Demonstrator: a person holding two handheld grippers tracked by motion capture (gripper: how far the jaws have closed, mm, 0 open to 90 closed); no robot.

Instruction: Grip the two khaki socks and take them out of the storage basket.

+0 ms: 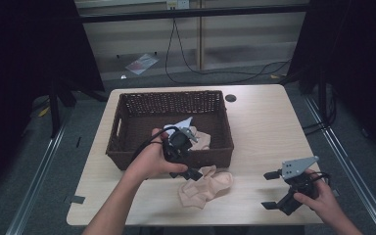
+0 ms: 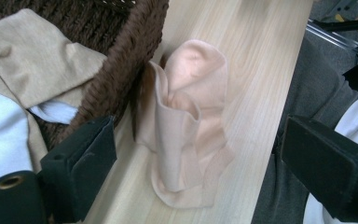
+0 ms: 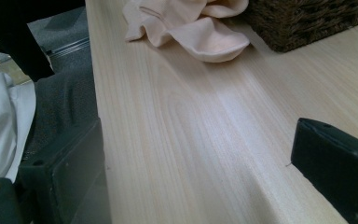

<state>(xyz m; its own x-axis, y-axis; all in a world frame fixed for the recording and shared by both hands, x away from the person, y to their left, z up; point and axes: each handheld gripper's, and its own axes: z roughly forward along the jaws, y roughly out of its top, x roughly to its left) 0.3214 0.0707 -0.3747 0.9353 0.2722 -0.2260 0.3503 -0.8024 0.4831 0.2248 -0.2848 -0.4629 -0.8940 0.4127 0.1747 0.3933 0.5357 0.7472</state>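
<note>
We see the basket [image 1: 127, 147] on the table [image 1: 264, 127], left of centre toward the far edge, with folded cloths [image 1: 203, 139] in its near right corner. The sock [image 1: 208, 188] lies on the table just near of the basket's near wall. The left gripper [image 1: 188, 172] hangs over that wall beside the sock. The right gripper [image 1: 270, 190] sits at the near right corner, well apart from the sock.

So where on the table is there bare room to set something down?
Bare wood lies right of the basket, up to the right hand-held gripper, and along the near-left edge. It is crowded in front of the basket, around the peach sock and left hand-held gripper.
</note>
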